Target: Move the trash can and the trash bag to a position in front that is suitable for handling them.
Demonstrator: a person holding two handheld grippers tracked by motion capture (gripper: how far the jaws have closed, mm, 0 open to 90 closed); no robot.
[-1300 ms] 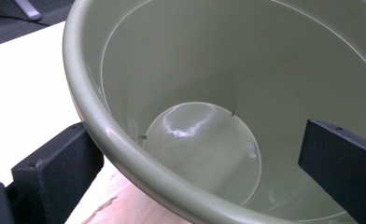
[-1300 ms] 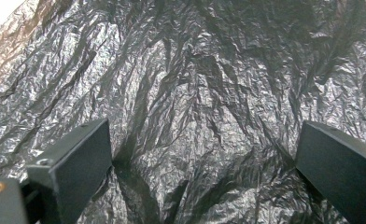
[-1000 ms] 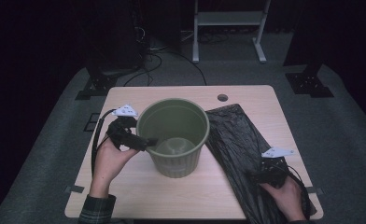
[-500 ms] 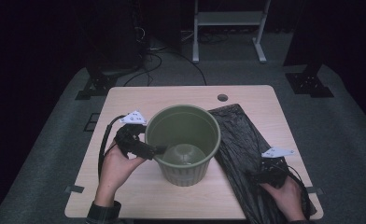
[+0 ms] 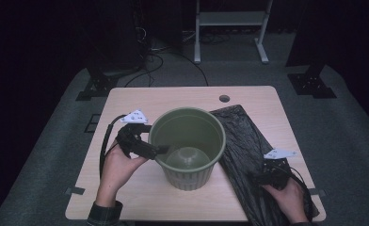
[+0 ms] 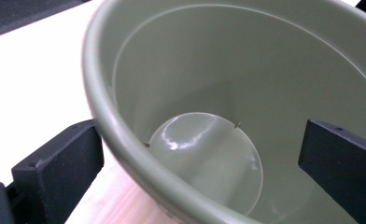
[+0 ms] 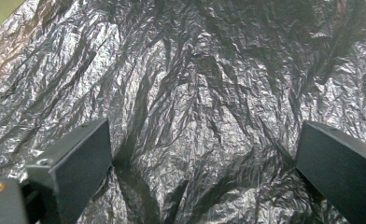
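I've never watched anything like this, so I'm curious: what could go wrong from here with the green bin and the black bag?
The left tool straddles the green bin's rim with its jaws apart, one inside and one outside, so the bin might tip or slide if nudged. The right tool is open over the crinkled black bag; thin film could slip from the jaws or bunch up against the bin.

This looks like a lab or recording studio rather than a home. A plain light wooden table stands on grey carpet, ringed by black drapes, with cables, black stand feet and a white metal frame beyond its far edge.
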